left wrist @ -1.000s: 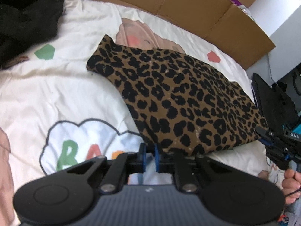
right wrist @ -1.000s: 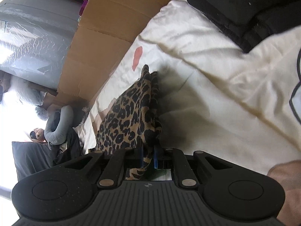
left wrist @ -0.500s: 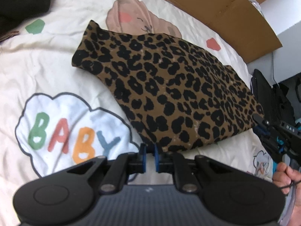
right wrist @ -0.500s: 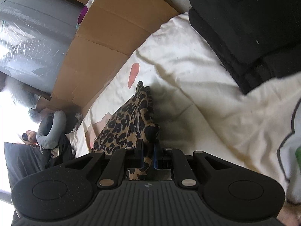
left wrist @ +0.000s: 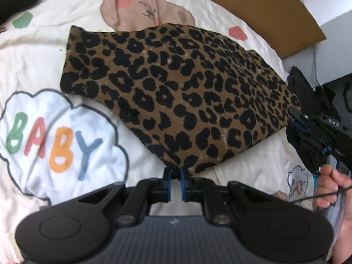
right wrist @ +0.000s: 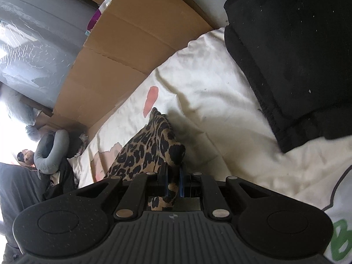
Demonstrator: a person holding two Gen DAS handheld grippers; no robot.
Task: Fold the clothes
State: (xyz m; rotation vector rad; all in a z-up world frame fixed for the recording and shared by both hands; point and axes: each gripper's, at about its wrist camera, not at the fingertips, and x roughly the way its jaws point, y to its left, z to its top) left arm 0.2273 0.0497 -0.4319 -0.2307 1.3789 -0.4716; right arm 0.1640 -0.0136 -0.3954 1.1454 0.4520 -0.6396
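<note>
Since a second ago the left tool (left wrist: 173, 176) has swung across the bed, so the "BABY" cloud print (left wrist: 59, 140) on the sheet (left wrist: 39, 61) now shows in full to its left, and the leopard-print cloth (left wrist: 176, 96) has drawn closer and fills more of the view. That cloth lies stretched over the cream bed sheet, folded into a long slanted panel. Its near corner sits pinched between the left tool's blue pads, which are clamped almost together on it. At the far right end, the right tool (right wrist: 172, 176) is likewise clenched on the opposite corner, a tuft of spotted fabric bunched up between its pads. A hand (left wrist: 332, 191) grips that tool's handle. Flattened cardboard (right wrist: 132, 41) stands along the far edge of the bed, and a stack of folded black clothes (right wrist: 297, 50) rests on the sheet beyond the right tool.
</note>
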